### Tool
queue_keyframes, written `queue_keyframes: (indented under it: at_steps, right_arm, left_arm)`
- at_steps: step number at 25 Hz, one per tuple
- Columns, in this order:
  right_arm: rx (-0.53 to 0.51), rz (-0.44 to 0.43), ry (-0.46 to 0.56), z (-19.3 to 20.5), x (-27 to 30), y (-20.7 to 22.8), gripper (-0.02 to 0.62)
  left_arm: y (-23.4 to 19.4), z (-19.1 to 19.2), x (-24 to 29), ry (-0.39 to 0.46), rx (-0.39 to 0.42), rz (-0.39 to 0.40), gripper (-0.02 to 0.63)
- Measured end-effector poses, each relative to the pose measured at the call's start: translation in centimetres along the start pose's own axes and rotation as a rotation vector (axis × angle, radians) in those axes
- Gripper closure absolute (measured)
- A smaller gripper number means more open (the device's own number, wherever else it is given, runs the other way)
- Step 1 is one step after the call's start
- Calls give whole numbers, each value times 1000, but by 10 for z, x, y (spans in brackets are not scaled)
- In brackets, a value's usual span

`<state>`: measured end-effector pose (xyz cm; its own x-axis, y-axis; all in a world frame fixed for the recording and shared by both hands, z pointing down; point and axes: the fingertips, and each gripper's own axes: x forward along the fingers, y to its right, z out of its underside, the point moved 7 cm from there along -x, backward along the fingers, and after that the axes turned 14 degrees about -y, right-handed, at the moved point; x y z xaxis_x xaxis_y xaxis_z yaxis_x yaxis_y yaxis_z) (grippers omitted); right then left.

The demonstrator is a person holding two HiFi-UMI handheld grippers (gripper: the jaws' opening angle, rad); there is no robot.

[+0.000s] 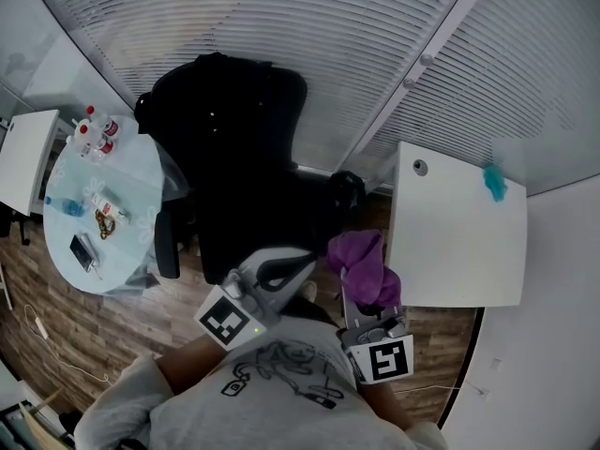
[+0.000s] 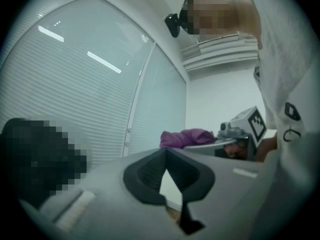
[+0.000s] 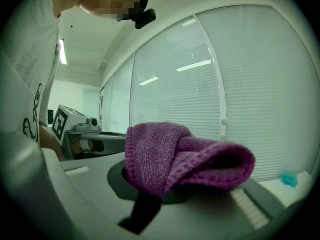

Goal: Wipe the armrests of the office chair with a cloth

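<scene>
Nearest, the right gripper (image 1: 362,300) is clamped on the purple cloth (image 1: 361,261); the left gripper (image 1: 281,270) is closed and empty. The armrest (image 1: 167,244) of the chair (image 1: 234,157) is well apart from both. The loosely bunched cloth could be dragged free during wiping.

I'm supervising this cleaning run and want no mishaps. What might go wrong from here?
The purple cloth is only bunched in the right gripper, so it may slip out during wiping. The chair's armrest sits close by the glass table; reaching there might knock the bottles or phone.
</scene>
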<state>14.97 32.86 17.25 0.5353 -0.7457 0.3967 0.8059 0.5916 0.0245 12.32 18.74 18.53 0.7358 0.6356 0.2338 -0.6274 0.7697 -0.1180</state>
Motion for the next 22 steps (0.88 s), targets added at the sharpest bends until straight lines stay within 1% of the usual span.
queue_keyframes:
  at_steps: [5,10,13,16,22]
  right_arm:
    - [21,-10,-50,19,2,4,561]
    - [53,-24,-98,41,3,6,561]
    - [54,-35,-113,51,4,8,561]
    - [49,-38,-118,57,7,11,561]
    - [36,-40,-136,71,22,22,561]
  left_arm:
    - [1,20,9,-53,-39,1,604]
    - [6,40,18,-84,-93,11,604]
    - [7,49,23,-98,-101,8,604]
    - [6,54,27,-99,-87,-2,604]
    - [-9,67,41,-116,-93,-15,604]
